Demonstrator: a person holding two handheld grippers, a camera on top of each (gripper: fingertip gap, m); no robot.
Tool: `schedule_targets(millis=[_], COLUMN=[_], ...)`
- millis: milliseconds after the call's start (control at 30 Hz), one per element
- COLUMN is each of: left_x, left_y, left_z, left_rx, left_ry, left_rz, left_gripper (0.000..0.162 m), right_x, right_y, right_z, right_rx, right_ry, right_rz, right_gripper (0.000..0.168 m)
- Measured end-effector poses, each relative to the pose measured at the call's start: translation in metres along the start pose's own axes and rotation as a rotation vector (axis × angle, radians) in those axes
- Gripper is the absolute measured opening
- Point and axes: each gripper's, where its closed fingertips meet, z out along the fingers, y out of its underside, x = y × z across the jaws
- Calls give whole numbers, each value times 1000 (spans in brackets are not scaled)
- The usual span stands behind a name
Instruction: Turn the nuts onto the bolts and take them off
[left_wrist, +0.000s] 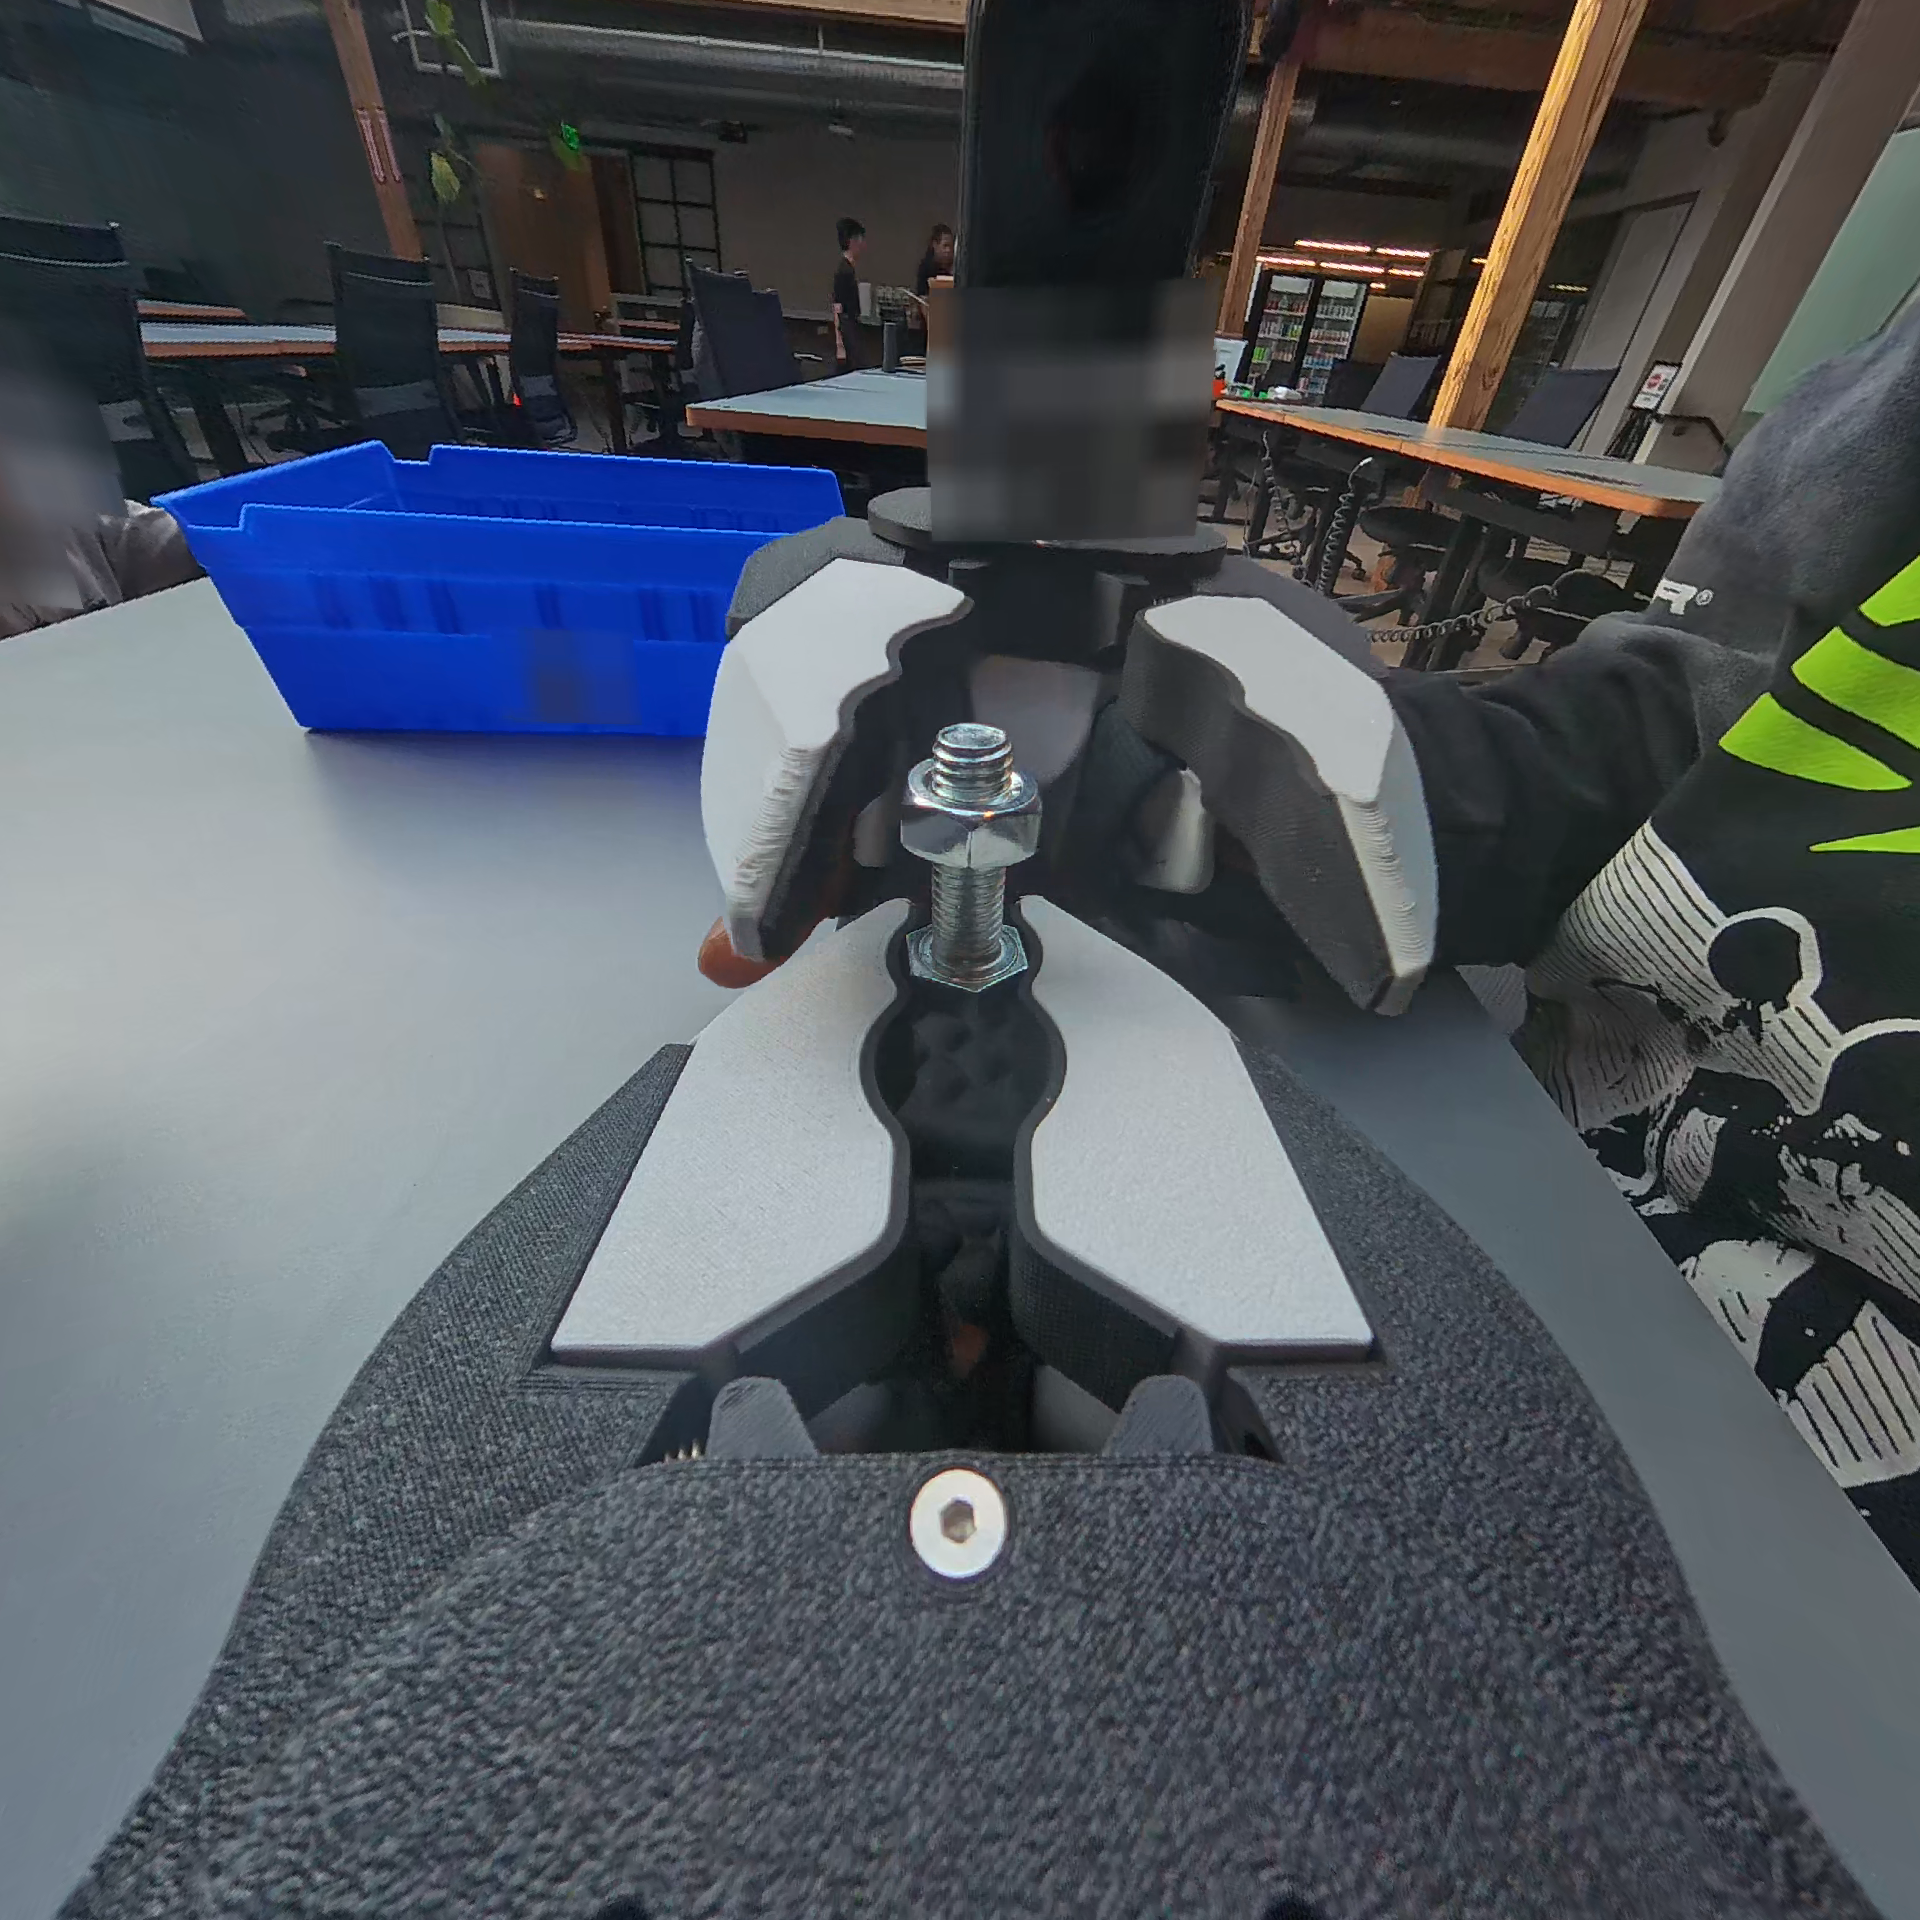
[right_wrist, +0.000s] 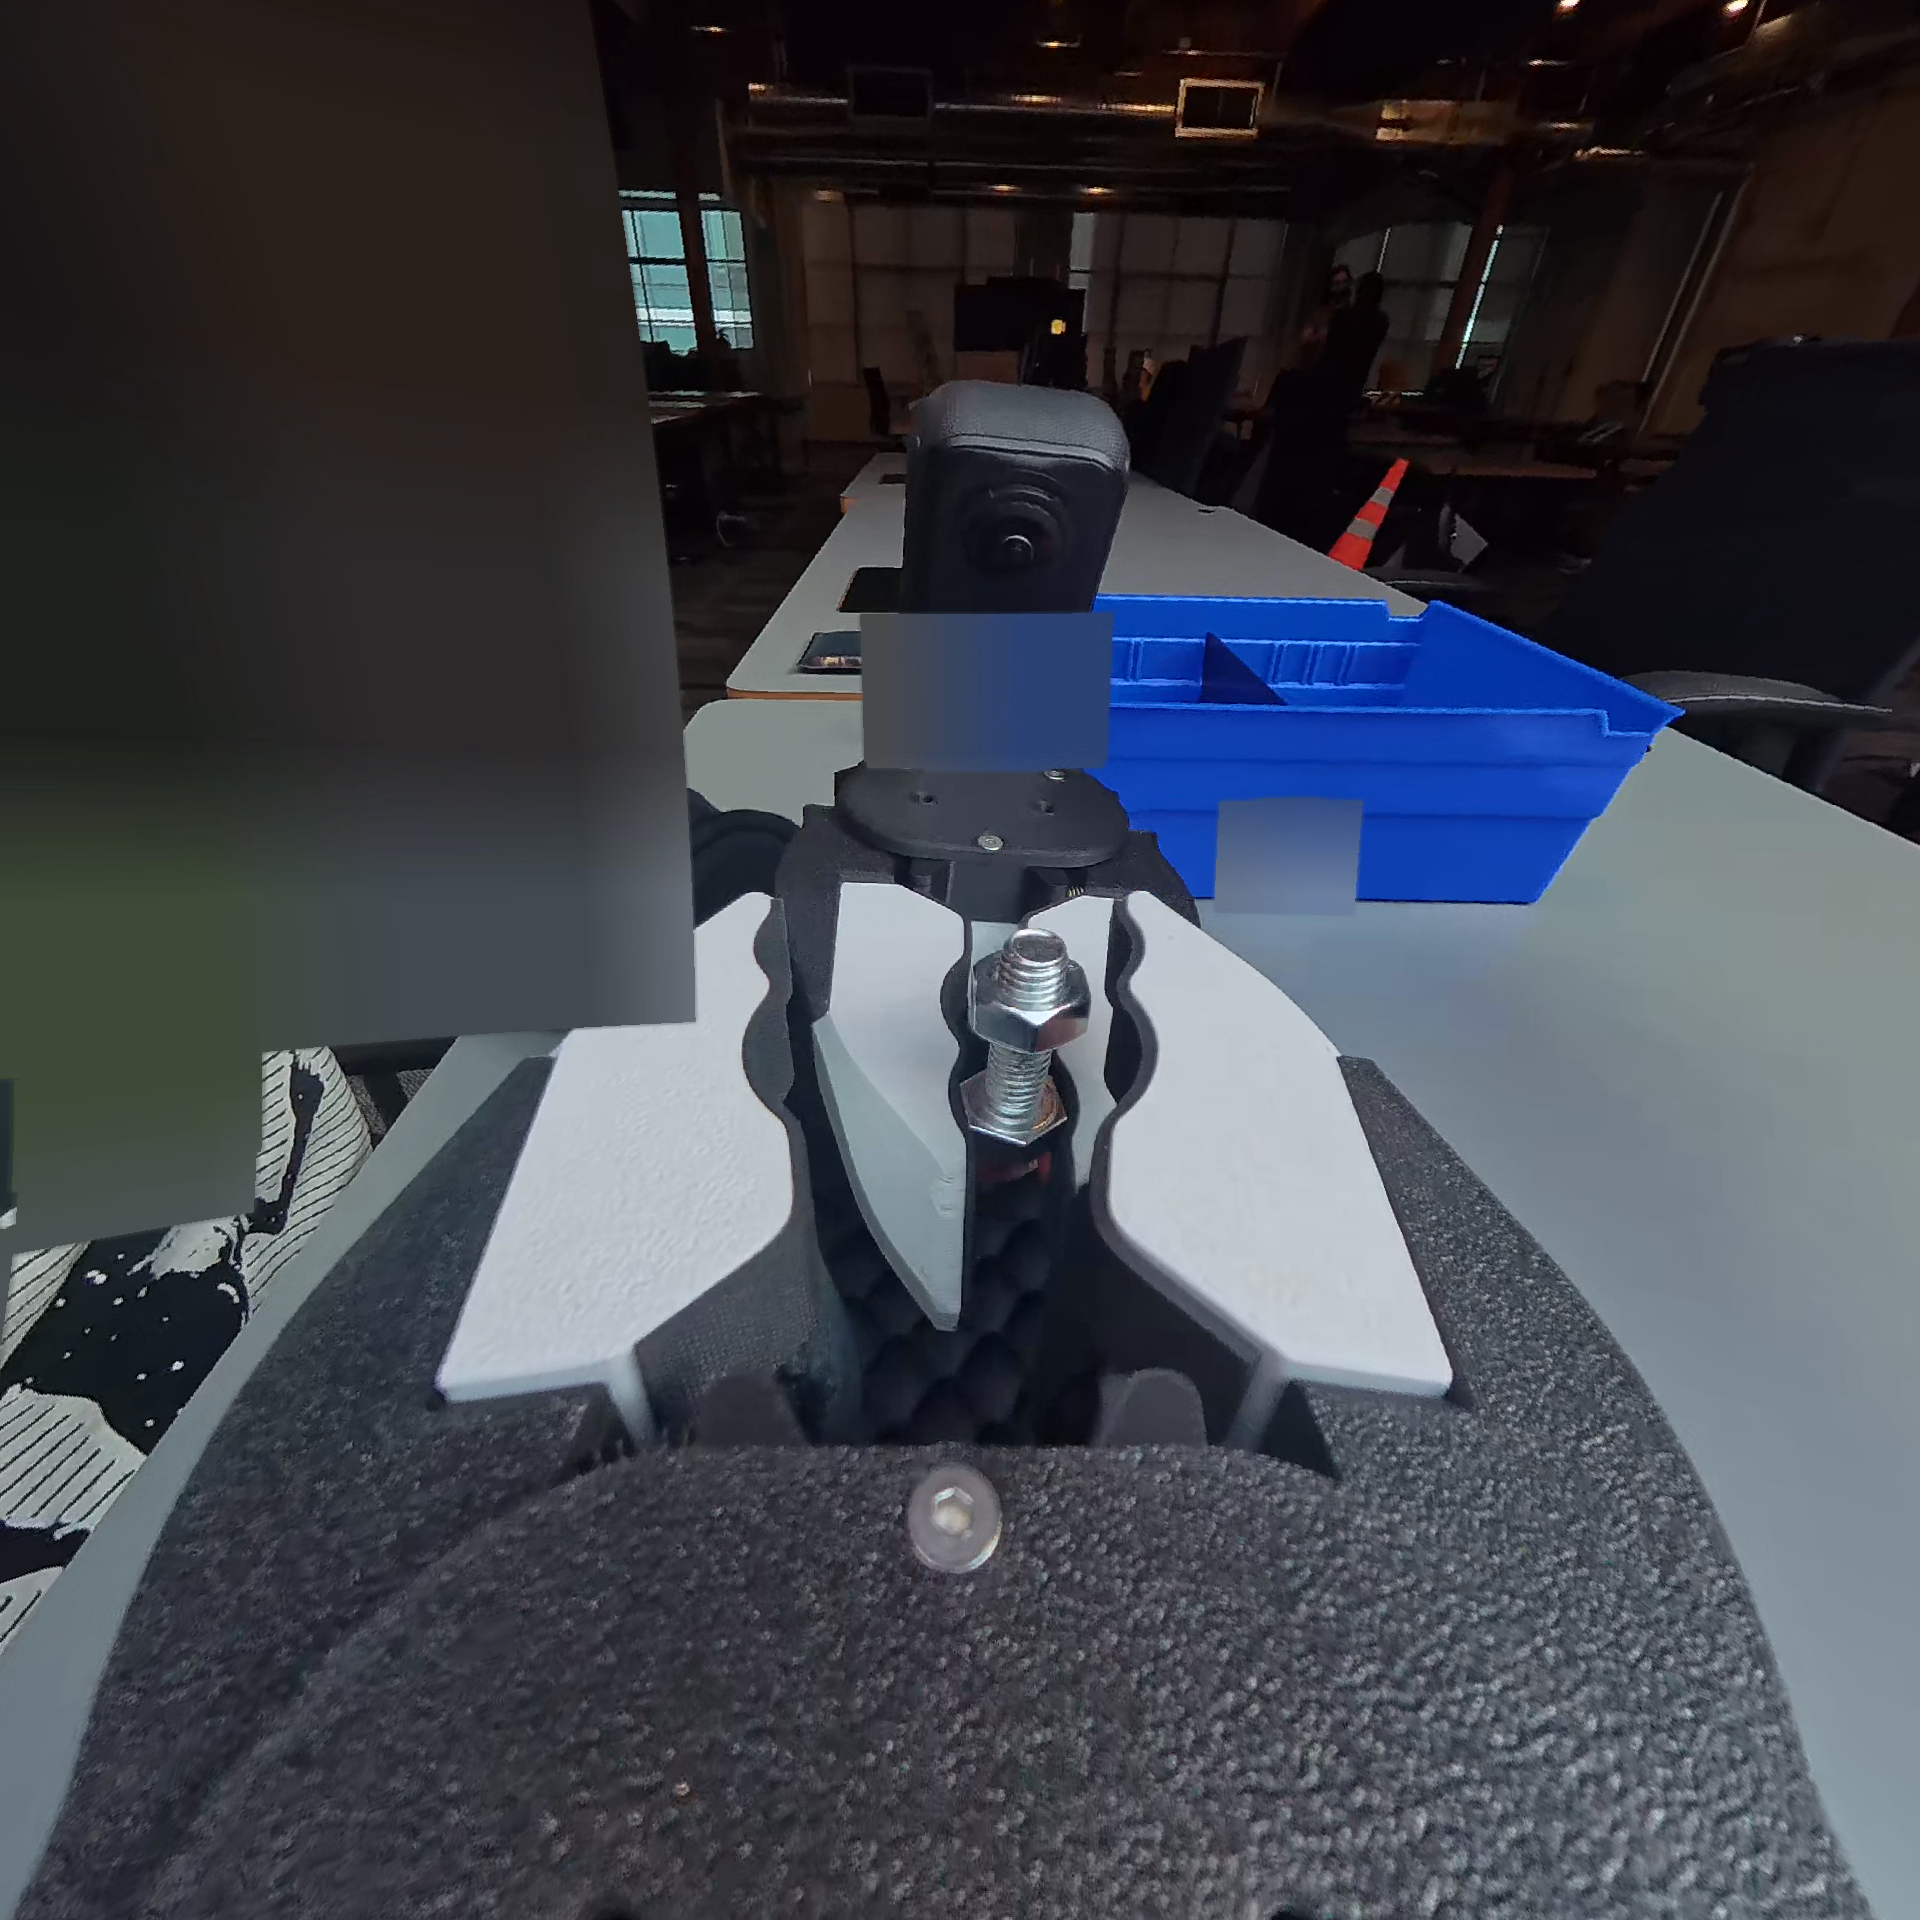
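On the grey table (left_wrist: 312, 1039), with the blue bin (left_wrist: 499, 603) well behind, the left gripper (left_wrist: 961, 971) pinches the head of the upright bolt (left_wrist: 966, 914) between its fingers. The right gripper (right_wrist: 1023, 1049) faces it with fingers spread either side of the nut (left_wrist: 971, 816), near the bolt's top. Best, I judge, to keep the bolt clamped steady and close squarely on the nut's flats before turning.

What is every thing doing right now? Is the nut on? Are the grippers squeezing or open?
bolt: standing upright, head clamped at the bottom.
nut: threaded on the bolt, near the top, a few threads showing above it.
left gripper: shut on the bolt's head.
right gripper: open, fingers either side of the nut, not touching it.
blue bin: upright on the table, contents hidden.
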Motion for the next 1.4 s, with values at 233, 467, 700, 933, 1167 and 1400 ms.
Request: schedule_targets(millis=[233,467,700,933,1167,1400], left_x=[1,-1,-1,-1,-1,0], left_y=[1,0,-1,-1,-1,0], left_z=[1,-1,-2,-1,-2,-1], left_rx=[-7,4,8,5,4,1], left_ry=[0,-5,-7,-6,-5,-3], left_rz=[8,2,-1,3,3,4], left_gripper=[14,14,14,14,14,14], right_x=[1,5,1,1,10,6], right_y=[1,0,-4,-6,-5,0], right_z=[-6,-23,-40,-45,-31,-11], right_rx=[-7,8,38,22,36,10], right_ry=[35,94,117,119,109,41], right_rz=[-18,-6,-1,-14,-11,-1], right_gripper=[45,34,6,5,46,57])
